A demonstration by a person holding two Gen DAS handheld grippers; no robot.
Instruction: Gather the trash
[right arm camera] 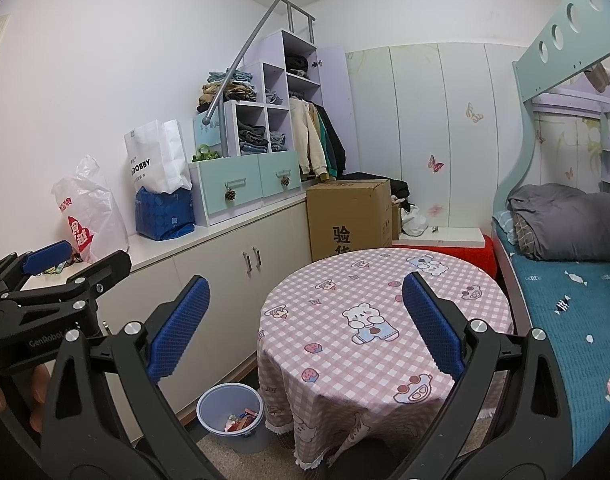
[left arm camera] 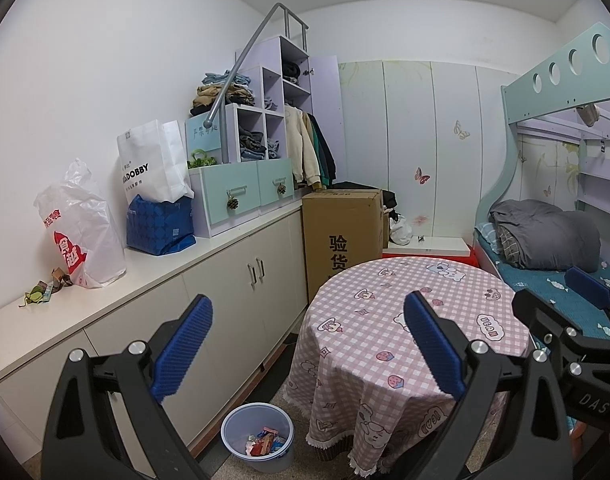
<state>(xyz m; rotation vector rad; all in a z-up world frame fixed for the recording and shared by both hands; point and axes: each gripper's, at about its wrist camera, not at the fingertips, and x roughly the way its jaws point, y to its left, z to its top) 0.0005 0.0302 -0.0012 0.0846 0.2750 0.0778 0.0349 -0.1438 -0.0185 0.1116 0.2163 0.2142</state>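
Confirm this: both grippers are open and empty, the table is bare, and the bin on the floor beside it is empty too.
Not quite: the bin is not empty; the left wrist view shows colourful wrappers inside. The rest holds: the left gripper and right gripper are open and empty, and the table carries only its cloth.

From where I steer, the round bench [right arm camera: 385,320] top lies bare, open to approach from above. The bin [left arm camera: 259,436] stands on the floor in the narrow gap between bench and cabinet [left arm camera: 209,300]. A cardboard box [left arm camera: 341,232] blocks the far end; the bed [right arm camera: 577,312] bounds the right.
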